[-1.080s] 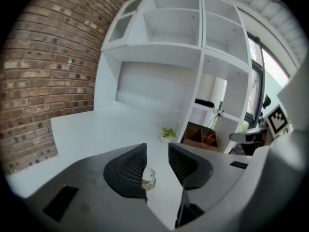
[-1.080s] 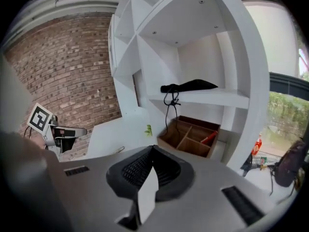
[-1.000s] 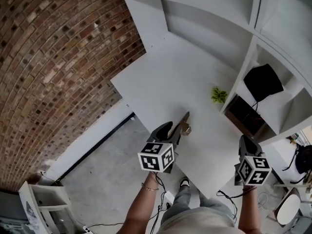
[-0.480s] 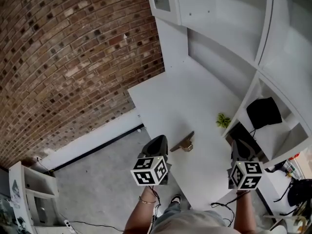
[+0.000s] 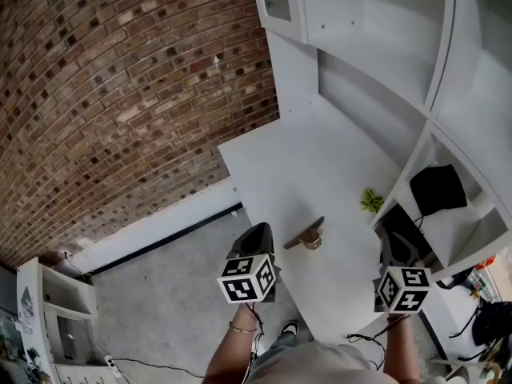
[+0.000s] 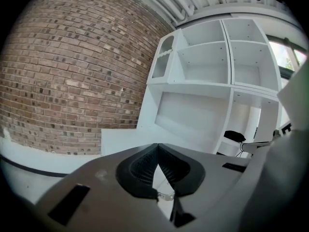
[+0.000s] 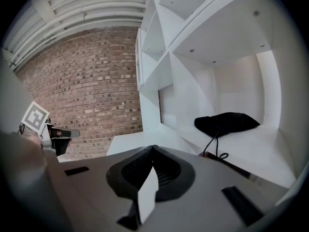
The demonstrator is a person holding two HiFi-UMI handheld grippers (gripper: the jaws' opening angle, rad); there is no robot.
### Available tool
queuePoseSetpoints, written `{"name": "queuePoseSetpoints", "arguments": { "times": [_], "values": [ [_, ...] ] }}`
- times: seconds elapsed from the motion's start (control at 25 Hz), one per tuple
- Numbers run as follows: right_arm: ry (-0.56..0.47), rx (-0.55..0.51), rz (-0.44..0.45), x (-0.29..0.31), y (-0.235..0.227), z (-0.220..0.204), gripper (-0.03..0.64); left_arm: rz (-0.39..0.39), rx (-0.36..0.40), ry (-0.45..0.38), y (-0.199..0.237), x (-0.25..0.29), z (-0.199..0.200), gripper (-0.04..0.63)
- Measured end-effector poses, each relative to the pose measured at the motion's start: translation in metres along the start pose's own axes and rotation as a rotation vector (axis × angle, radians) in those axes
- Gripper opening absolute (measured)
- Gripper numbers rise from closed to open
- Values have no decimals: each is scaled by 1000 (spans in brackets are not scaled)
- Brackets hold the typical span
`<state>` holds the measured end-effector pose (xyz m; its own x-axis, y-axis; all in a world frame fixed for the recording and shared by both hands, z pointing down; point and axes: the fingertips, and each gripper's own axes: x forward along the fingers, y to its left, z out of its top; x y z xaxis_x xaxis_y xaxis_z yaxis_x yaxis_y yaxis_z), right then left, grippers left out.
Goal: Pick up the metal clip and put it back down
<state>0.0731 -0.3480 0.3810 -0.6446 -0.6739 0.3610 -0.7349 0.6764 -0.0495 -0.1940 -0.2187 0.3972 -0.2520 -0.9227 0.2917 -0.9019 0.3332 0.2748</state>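
Note:
The metal clip (image 5: 306,235), brass-coloured with a dark flat handle, lies on the white table (image 5: 320,158) near its front edge. My left gripper (image 5: 258,234) hovers just left of the clip, off the table's edge, apart from it. In the left gripper view its jaws (image 6: 157,148) meet at the tips with nothing between them. My right gripper (image 5: 394,240) is at the table's right end, in front of the shelf unit. Its jaws (image 7: 152,150) are likewise shut and hold nothing. Neither gripper view shows the clip.
A small green plant (image 5: 371,201) stands on the table by the white shelf unit (image 5: 448,134). A black bag (image 5: 436,189) with a cord lies in a shelf compartment (image 7: 227,123). A brick wall (image 5: 120,94) runs along the left, above grey floor (image 5: 168,294).
The left gripper has drawn back from the clip, which stays lying on the table. Both grippers sit lower in the head view, and that view has shifted.

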Motion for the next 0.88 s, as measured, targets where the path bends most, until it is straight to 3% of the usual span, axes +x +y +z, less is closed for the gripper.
{"name": "queuePoseSetpoints", "arguments": {
  "times": [0.28,0.88],
  "values": [
    [12,-37,-51,-7,-6,-3,0,-7,7,11,-1,4,0,11],
    [10,-20,-48,-7,-5,-6,2,-37,-4,36,-9,6,-12,11]
  ]
}}
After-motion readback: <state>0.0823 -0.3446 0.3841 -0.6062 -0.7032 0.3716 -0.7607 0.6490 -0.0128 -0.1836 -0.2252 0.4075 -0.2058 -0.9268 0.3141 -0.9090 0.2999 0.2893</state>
